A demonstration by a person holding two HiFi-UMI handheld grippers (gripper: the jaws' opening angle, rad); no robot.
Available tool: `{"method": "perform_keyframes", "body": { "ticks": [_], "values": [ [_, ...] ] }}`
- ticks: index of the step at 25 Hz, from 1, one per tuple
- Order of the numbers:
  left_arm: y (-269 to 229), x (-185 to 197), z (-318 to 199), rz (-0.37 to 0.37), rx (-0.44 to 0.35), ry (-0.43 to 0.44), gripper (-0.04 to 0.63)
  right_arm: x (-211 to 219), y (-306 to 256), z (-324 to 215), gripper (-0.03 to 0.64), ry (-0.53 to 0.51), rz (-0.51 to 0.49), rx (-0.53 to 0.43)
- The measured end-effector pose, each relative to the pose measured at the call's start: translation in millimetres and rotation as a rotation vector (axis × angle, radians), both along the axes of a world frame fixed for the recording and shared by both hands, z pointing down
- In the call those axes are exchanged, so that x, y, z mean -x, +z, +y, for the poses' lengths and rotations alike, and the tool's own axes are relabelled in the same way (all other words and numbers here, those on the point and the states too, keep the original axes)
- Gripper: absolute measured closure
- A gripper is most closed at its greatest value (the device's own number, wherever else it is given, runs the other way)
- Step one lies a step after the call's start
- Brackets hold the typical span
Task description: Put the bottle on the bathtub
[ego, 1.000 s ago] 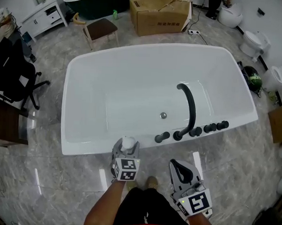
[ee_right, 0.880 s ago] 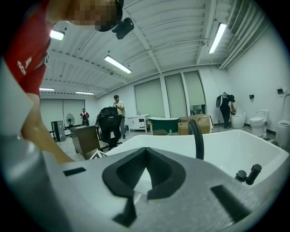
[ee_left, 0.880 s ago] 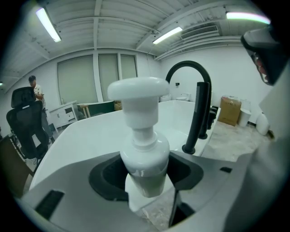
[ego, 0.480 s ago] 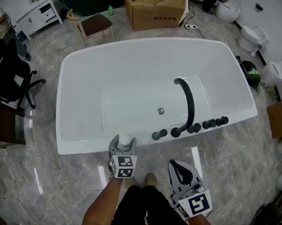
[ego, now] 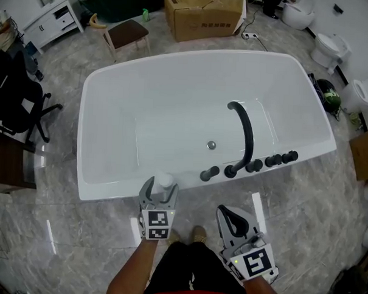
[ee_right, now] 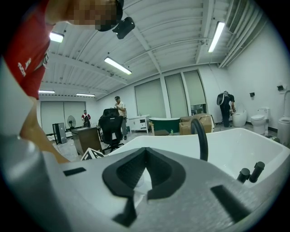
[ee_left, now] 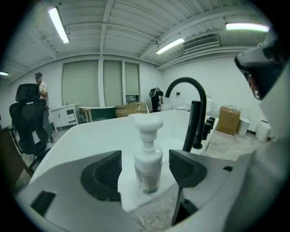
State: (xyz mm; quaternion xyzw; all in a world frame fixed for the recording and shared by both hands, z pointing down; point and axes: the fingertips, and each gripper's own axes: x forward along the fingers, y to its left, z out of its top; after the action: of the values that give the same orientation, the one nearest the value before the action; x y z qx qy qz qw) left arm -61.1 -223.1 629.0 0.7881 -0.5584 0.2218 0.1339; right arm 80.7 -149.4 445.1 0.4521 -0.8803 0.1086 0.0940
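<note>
A white pump bottle (ego: 164, 181) (ee_left: 148, 163) stands upright on the near rim of the white bathtub (ego: 109, 192) (ee_left: 81, 136). My left gripper (ego: 160, 189) (ee_left: 145, 171) is open around it, one jaw on each side with a gap to the bottle. In the head view my right gripper (ego: 232, 220) hangs over the floor, right of the left one and short of the tub. Its jaws (ee_right: 146, 174) are shut on nothing.
A black arched faucet (ego: 245, 137) (ee_left: 192, 113) (ee_right: 201, 138) and a row of black knobs (ego: 271, 162) sit on the near rim, right of the bottle. Beyond the tub are a cardboard box (ego: 205, 13), a stool (ego: 125, 34), an office chair (ego: 15, 99) and toilets (ego: 328, 49).
My left gripper has drawn back slightly toward the person while the bottle stays on the rim. The right gripper has barely moved.
</note>
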Motion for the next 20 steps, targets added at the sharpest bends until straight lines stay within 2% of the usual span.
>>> {"method": "perform_keyframes", "body": {
  "ticks": [3,8,12,16,20],
  "values": [
    [-39.3,1.1,10.6,0.033,-0.058,-0.004,0.293,6.3,-10.0,-1.7,0.612,-0.006,-0.021,-0.017],
    [-123.9,-6.5,32.5,0.094,-0.18,0.043,0.306,20.5,-36.9,-0.9,0.612,-0.032,-0.055,-0.061],
    [-184.8,-11.8,51.1,0.139,-0.246,0.051,0.431,26.1,-61.0,3.6,0.612,-0.05,-0.088,-0.096],
    [-238.3,-15.9,71.6,0.183,-0.247,0.055,0.547,27.9,-91.2,13.6,0.612,-0.065,-0.111,-0.137],
    [-274.0,-14.1,88.5,0.187,-0.299,0.08,0.58,26.2,-114.1,26.0,0.612,-0.077,-0.12,-0.177]
  ]
}}
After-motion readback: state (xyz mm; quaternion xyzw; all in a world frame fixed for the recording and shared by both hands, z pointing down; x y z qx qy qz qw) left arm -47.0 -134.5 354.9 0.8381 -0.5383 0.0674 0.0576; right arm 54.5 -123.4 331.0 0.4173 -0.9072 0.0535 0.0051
